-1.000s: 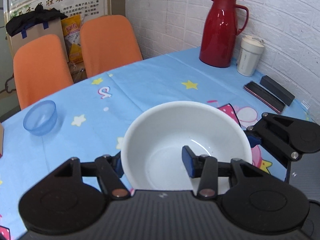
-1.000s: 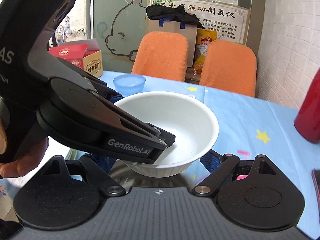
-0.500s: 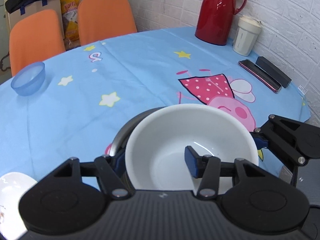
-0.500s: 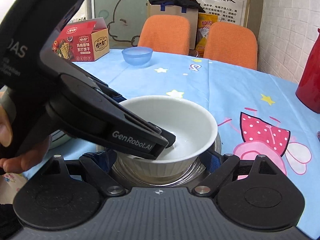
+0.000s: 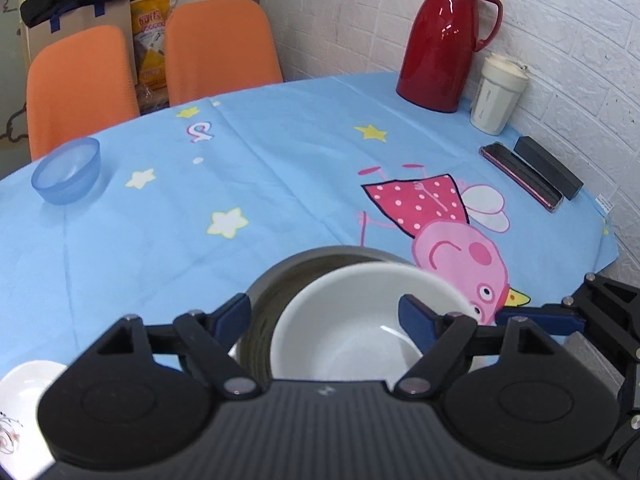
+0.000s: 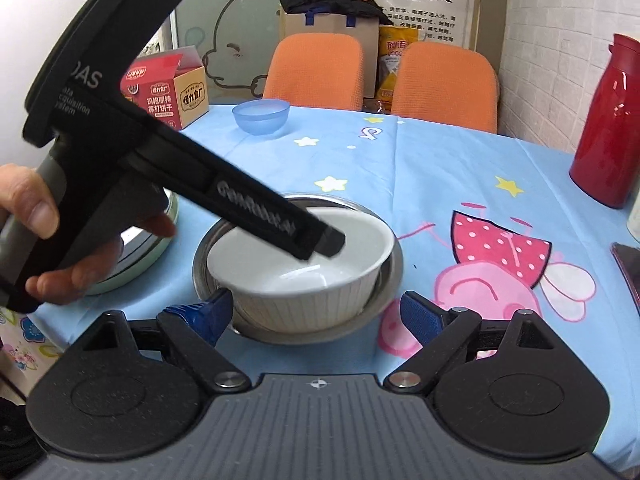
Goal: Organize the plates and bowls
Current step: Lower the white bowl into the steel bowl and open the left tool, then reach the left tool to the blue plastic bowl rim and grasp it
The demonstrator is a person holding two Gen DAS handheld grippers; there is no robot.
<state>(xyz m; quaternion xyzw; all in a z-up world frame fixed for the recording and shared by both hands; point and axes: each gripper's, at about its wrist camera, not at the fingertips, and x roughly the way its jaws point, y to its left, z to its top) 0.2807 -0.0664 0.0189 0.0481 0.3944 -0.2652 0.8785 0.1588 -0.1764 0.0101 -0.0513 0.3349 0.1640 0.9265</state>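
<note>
A white ribbed bowl [image 6: 320, 276] sits inside a steel bowl [image 6: 390, 280] on the blue tablecloth. It also shows in the left wrist view [image 5: 340, 336], with the steel bowl's rim [image 5: 280, 280] around it. My left gripper [image 5: 326, 316] is open, one finger outside the white bowl's wall and one inside, not pinching. My right gripper [image 6: 316, 316] is open and empty just in front of the bowls. A small blue bowl [image 6: 261, 115] stands at the far side, also in the left wrist view [image 5: 66, 170].
A red thermos [image 5: 444, 36], a white cup [image 5: 498, 94] and two dark cases [image 5: 532, 178] line the right wall side. A white plate [image 5: 20, 408] lies near left. A green-rimmed lid [image 6: 136, 244] and cracker box [image 6: 168, 92] are left. Two orange chairs [image 6: 316, 68] stand behind.
The white bowl was lowered into the steel bowl and now rests there. My left gripper opened and let go of its wall. My right gripper drew back a little.
</note>
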